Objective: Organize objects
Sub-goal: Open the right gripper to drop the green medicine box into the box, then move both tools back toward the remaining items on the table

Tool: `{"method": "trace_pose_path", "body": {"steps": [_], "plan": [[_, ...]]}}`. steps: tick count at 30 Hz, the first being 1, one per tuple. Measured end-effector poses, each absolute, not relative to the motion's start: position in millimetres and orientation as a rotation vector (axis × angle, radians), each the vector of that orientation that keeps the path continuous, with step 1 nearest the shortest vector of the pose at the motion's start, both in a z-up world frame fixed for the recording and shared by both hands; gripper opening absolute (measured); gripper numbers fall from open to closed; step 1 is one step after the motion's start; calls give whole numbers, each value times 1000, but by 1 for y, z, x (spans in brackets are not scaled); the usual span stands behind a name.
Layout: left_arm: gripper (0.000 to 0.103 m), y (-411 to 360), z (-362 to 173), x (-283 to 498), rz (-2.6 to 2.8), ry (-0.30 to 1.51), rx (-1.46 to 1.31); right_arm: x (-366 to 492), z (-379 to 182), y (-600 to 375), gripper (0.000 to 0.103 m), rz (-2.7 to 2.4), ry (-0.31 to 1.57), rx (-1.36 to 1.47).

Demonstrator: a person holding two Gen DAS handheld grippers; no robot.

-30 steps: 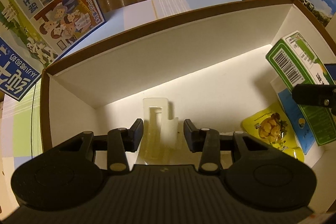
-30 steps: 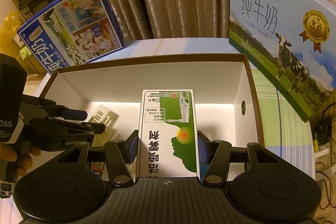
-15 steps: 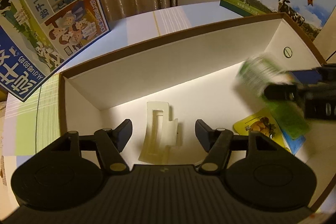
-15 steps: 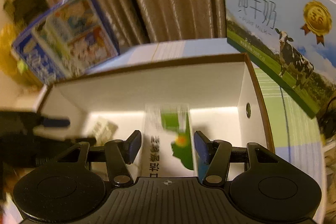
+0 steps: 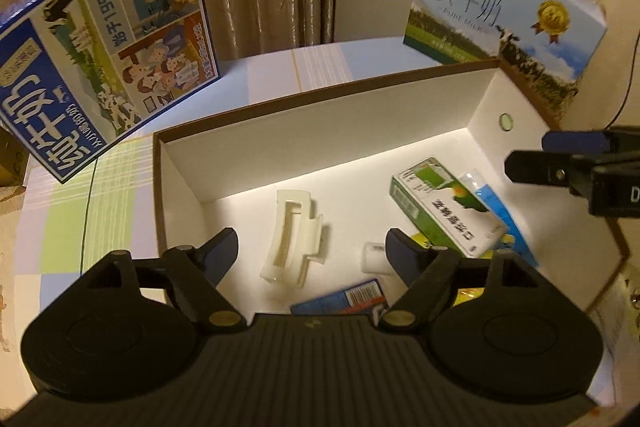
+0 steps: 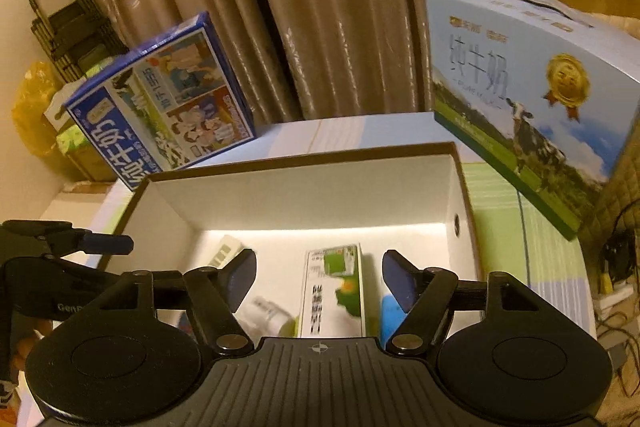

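A brown-rimmed white box stands open on the table. On its floor lie a cream plastic clip and a green-and-white carton, the carton resting on a blue packet and a yellow packet. My left gripper hangs above the clip, its jaws opening, with nothing pressed between them. My right gripper hangs above the carton, its jaws opening too and clear of the carton.
A blue milk case leans at the back left, and a pale blue milk case stands at the back right. A small white bottle and a blue barcode packet lie near the box's front wall. Curtains hang behind.
Both grippers rose and their jaws spread. The left one let go of the cream clip. The right one released the green-and-white carton, which now lies in the box.
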State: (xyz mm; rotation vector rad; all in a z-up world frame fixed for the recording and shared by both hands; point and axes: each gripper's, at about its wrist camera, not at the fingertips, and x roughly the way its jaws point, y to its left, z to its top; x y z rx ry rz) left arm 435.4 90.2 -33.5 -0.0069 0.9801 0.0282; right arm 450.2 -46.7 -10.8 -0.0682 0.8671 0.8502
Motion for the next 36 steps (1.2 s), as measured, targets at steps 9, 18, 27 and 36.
{"method": "trace_pose_path", "body": {"steps": [9,18,27,36], "plan": [[80,83,-9,388,30,961,-46,413,11,-90,68,838,880,1],[80,77,8,337,46,930,-102,382,27,-122,68,820,874,57],[81,67,16,290,62,917,-133,352,36,-143,68,823,862,74],[81,58,16,248,73,928,-158,324,32,-161,68,812,878,73]]}}
